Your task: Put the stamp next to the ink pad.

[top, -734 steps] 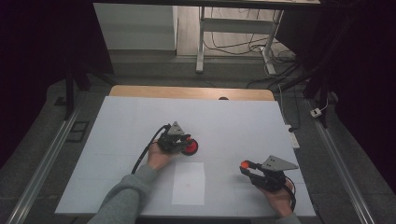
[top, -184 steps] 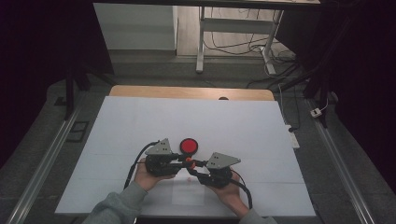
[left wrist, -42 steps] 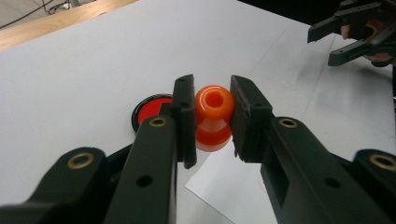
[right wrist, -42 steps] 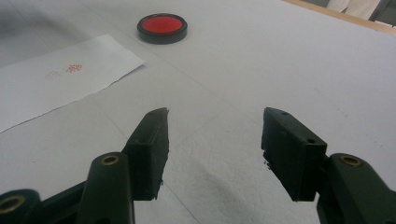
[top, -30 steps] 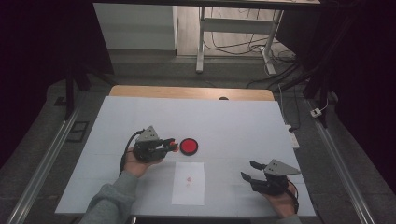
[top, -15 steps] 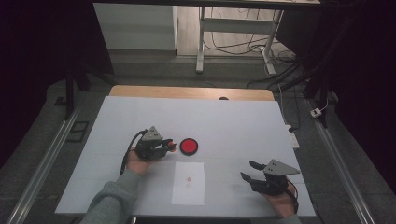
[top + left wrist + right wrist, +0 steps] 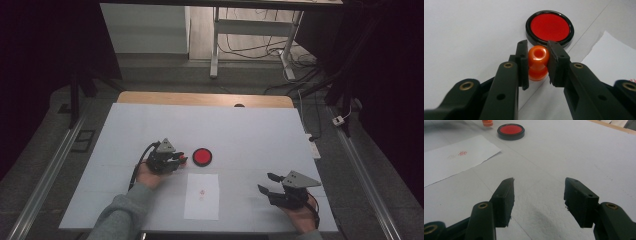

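Left gripper [image 7: 538, 62]: your jaws clamp the orange stamp [image 7: 538, 62] upright, just short of the red ink pad [image 7: 549, 27], mid-tabletop.
Right gripper [image 7: 537, 195]: jaws parted, empty, near the front right corner.
Paper [image 7: 202, 196]: at the front edge, faintly marked.
Advice: keep the stamp vertical; lower it squarely, press evenly.

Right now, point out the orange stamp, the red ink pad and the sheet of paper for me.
orange stamp [image 7: 538, 55]: left gripper view, on its rounded top knob.
red ink pad [image 7: 202, 156]: high view, on the middle of its red face.
sheet of paper [image 7: 202, 207]: high view, on its blank lower half.
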Action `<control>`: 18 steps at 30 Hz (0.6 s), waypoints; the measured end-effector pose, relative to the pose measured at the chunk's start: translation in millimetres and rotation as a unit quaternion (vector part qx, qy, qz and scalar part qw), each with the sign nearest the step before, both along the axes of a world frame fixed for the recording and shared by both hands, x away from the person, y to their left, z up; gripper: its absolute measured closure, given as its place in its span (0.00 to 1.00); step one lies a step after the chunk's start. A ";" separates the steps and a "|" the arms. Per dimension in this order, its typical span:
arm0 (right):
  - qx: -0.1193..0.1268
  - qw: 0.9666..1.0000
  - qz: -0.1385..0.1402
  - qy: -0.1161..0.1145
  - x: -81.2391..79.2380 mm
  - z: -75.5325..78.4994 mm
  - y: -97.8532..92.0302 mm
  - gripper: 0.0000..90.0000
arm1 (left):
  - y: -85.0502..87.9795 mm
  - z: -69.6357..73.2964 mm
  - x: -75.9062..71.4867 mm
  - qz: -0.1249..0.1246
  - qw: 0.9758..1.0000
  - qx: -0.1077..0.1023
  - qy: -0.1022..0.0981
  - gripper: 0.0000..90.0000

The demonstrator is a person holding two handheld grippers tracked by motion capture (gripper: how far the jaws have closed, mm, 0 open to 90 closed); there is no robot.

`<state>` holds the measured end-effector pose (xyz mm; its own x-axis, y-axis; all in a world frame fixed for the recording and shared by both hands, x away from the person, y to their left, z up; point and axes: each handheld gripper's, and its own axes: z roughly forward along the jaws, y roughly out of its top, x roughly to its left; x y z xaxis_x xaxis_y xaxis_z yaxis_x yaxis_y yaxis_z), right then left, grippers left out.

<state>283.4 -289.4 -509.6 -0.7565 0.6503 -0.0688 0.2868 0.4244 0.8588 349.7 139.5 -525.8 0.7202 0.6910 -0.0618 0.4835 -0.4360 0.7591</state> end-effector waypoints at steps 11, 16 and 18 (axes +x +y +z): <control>0.004 1.000 0.002 0.002 0.5 -0.4 -0.3 0.46 | -3.2 -7.1 -0.8 -0.003 1.000 0.017 0.002 0.80; 0.004 1.000 0.002 0.002 0.6 -0.4 -0.4 0.46 | -3.1 -7.6 -1.6 -0.003 1.000 0.015 0.002 0.80; 0.004 1.000 0.002 0.002 0.5 -0.3 -0.3 0.46 | -3.1 -7.6 -1.6 -0.003 1.000 0.015 0.002 0.80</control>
